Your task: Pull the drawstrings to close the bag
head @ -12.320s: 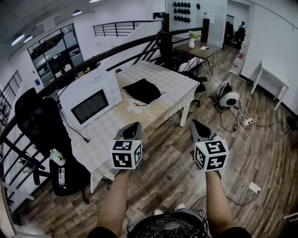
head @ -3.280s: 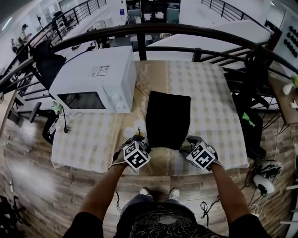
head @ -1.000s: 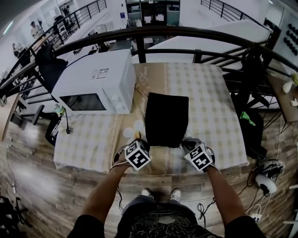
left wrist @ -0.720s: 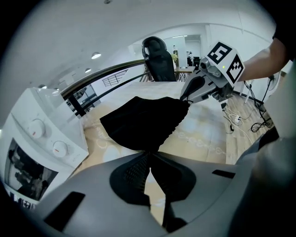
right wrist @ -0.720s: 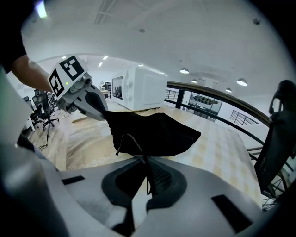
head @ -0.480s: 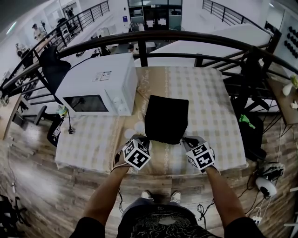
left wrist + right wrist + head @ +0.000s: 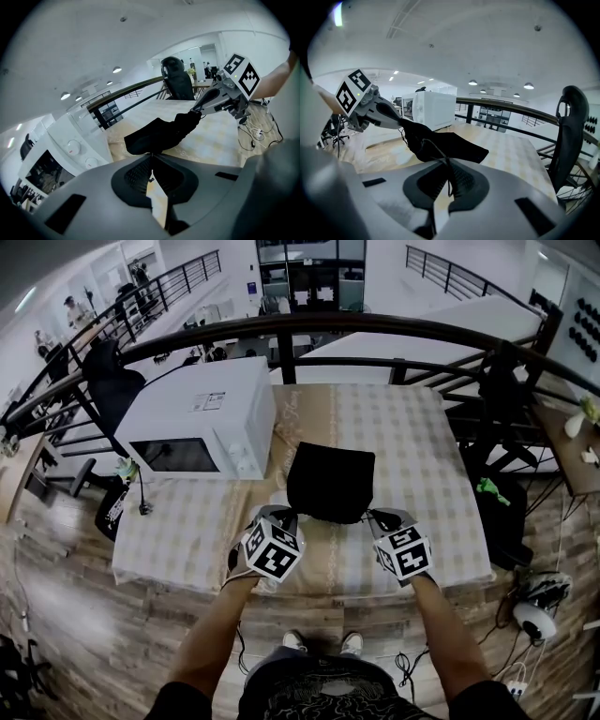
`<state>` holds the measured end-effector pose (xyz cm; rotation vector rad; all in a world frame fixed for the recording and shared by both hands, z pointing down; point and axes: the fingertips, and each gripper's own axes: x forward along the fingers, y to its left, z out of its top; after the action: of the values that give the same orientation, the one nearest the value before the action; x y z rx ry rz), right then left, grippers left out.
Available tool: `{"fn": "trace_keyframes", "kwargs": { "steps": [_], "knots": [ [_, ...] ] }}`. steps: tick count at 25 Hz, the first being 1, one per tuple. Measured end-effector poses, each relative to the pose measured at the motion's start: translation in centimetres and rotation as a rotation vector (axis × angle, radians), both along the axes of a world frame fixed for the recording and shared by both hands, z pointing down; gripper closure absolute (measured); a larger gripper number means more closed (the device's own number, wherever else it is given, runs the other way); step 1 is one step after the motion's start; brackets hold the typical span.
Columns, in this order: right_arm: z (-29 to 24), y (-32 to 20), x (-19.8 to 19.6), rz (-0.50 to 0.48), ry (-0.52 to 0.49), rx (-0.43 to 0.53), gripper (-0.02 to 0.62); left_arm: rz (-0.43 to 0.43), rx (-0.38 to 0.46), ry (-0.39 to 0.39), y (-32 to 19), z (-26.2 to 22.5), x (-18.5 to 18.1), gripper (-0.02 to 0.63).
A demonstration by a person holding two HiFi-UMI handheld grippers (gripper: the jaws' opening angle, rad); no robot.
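A black drawstring bag lies on the checked tablecloth, with its near end bunched up. My left gripper is at the bag's near left corner. It is shut on a thin drawstring that runs from the bag into its jaws. My right gripper is at the near right corner, shut on the other drawstring, which leads from the bag into its jaws. Each gripper shows in the other's view: right gripper, left gripper.
A white microwave stands on the table to the left of the bag. A dark railing runs behind the table. An office chair stands at the right, and the table's front edge is just below the grippers.
The bag's near end has gathered and narrowed and the bag looks shorter. Both grippers stay shut at its near corners, a little further apart.
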<state>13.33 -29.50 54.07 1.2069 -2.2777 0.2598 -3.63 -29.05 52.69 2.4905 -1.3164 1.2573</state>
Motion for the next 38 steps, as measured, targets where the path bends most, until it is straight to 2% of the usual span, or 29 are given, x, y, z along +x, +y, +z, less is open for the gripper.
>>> {"fn": "trace_keyframes", "kwargs": {
  "steps": [7, 13, 22, 30, 34, 38],
  "knots": [
    [-5.0, -2.0, 0.6, 0.05, -0.045, 0.092, 0.574, 0.008, 0.103, -0.002, -1.6, -4.5, 0.0, 0.575],
    [-9.5, -3.5, 1.0, 0.081, -0.072, 0.167, 0.574, -0.005, 0.186, 0.041, -2.6, -9.2, 0.0, 0.575],
    [-16.1, -4.7, 1.3, 0.116, -0.124, 0.267, 0.574, -0.04, 0.271, 0.161, -4.0, -16.4, 0.3, 0.575],
    [-23.1, -4.9, 1.5, 0.147, -0.17, 0.395, 0.574, -0.072, 0.35, 0.29, -4.6, -22.3, 0.9, 0.575],
    [-25.6, -4.4, 1.8, 0.164, -0.183, 0.452, 0.574, -0.079, 0.381, 0.341, -4.3, -24.4, 1.2, 0.575],
    [-26.9, -3.8, 2.2, 0.178, -0.216, 0.467, 0.574, -0.081, 0.384, 0.367, -3.6, -25.5, 1.2, 0.575]
  ]
}}
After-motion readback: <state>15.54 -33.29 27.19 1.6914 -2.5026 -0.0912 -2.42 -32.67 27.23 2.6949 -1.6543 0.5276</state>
